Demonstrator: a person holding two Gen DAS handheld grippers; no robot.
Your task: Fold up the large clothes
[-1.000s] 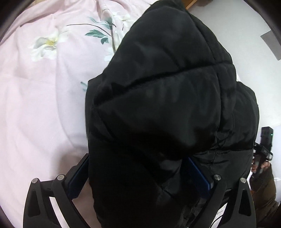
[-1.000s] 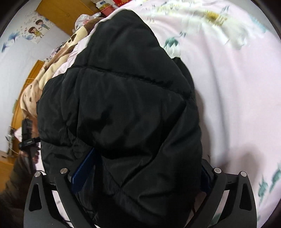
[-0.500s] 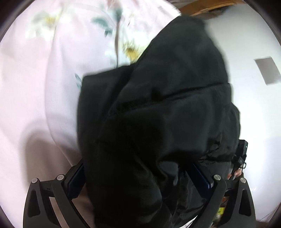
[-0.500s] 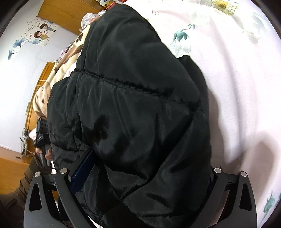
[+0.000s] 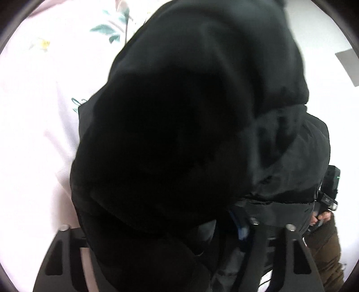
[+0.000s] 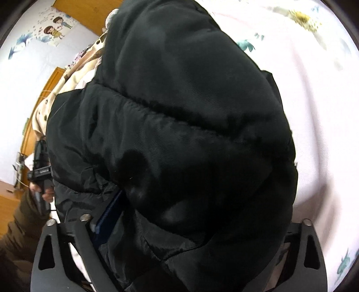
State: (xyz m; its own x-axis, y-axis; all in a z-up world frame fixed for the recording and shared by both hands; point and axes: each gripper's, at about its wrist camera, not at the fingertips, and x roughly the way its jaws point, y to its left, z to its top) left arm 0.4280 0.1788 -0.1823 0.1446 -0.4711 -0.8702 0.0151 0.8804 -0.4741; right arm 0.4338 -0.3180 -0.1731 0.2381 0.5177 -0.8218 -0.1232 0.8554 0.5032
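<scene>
A black puffer jacket (image 5: 190, 134) lies bunched on the bed and fills most of both views. My left gripper (image 5: 161, 229) has a thick fold of it between its jaws, which are closing. The blue right pad (image 5: 240, 224) presses into the fabric, and the jacket hides the left pad. My right gripper (image 6: 199, 217) holds another bulging part of the jacket (image 6: 179, 134), its jaws also closing. Its blue left pad (image 6: 110, 211) lies against the fabric, and the other pad is covered. Each view shows the other gripper, in a hand, beyond the jacket's edge.
A pink flowered bedsheet (image 5: 33, 112) (image 6: 325, 112) lies under the jacket. A beige spotted blanket (image 6: 74, 74) sits at the bed's far side, by a wooden cabinet (image 6: 85, 13) and a wall with a cartoon sticker (image 6: 53, 29). A brown sleeve (image 6: 15, 235) is at lower left.
The left gripper's fingers have drawn inward, bunching the jacket, which now covers more of that view. The right gripper's fingers have narrowed a little, and the jacket bulges nearer its camera.
</scene>
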